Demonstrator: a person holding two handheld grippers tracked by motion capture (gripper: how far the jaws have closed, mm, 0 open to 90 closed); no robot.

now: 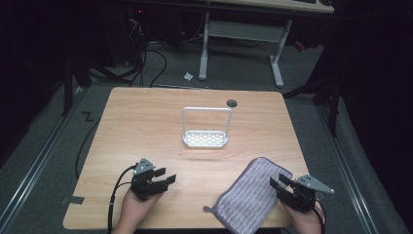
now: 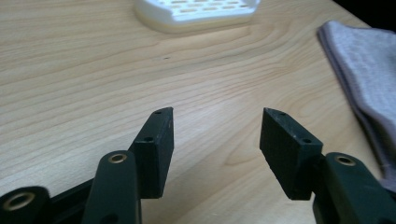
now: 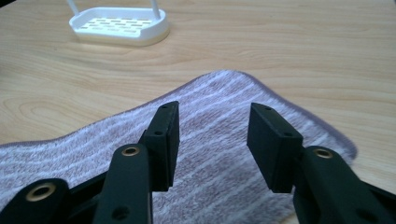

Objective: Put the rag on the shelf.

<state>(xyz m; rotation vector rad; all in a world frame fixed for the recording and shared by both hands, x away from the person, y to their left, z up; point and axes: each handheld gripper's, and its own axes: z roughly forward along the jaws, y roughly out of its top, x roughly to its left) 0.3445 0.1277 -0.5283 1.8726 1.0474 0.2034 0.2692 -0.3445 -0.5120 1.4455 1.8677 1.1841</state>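
Note:
A purple striped cloth [image 1: 252, 191] lies flat at the front right of the wooden table [image 1: 146, 126]. My right gripper [image 1: 278, 183] hovers over the cloth's right edge, open, with nothing between its jaws; the right gripper view has the cloth [image 3: 210, 140] spread under the open gripper [image 3: 212, 112]. My left gripper [image 1: 165, 175] rests open near the front left over bare wood, apart from the cloth; the left gripper view shows it [image 2: 215, 114] open above the bare wood, with the cloth [image 2: 369, 70] off to the right. A white slotted rack [image 1: 206, 137] with a tall wire handle stands mid-table.
A dark round grommet [image 1: 232, 103] sits at the table's far edge. Beyond the table is a white desk frame [image 1: 241, 44] on grey floor, with cables at the far left. The rack's tray appears in the left gripper view [image 2: 196, 11] and the right gripper view [image 3: 119, 25].

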